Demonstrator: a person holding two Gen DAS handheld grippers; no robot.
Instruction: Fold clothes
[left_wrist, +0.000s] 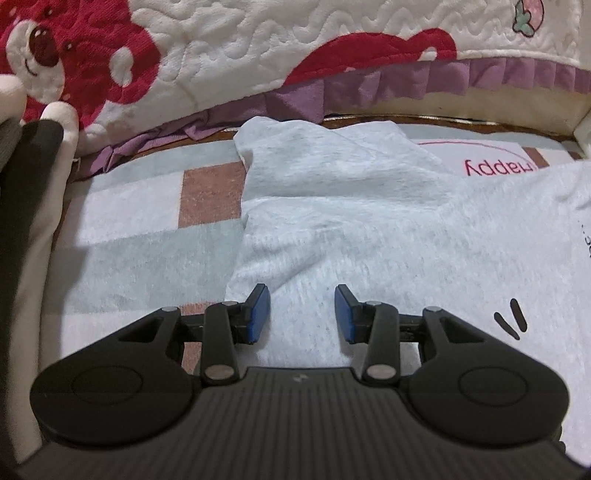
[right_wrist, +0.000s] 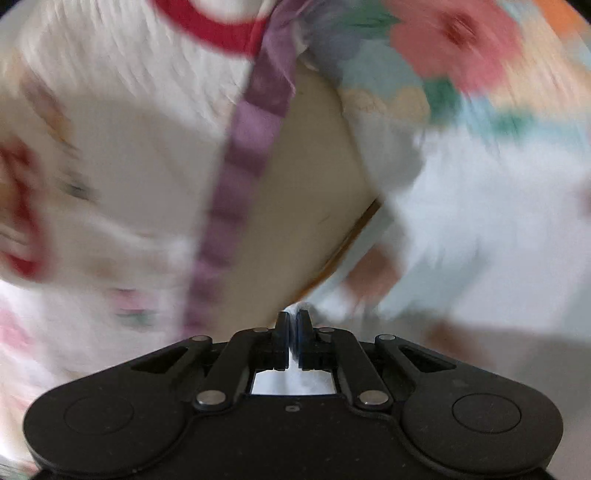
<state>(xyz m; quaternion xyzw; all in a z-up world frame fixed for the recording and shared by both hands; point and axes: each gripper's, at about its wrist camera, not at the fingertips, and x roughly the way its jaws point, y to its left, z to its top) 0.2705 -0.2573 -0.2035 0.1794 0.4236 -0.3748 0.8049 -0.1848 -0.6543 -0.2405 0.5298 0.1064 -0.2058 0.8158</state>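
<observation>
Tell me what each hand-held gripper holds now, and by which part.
The left hand-held gripper is open above the grey shirt and holds nothing. The right hand-held gripper is shut on a thin fold of pale cloth; which part is too blurred to tell.

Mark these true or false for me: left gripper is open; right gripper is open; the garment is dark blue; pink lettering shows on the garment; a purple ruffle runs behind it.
1. The left gripper is open. True: its blue pads stand apart above the grey garment.
2. The right gripper is open. False: it is shut on a fold of pale cloth.
3. The garment is dark blue. False: it is light grey.
4. Pink lettering shows on it. True.
5. A purple ruffle runs behind it. True.
</observation>
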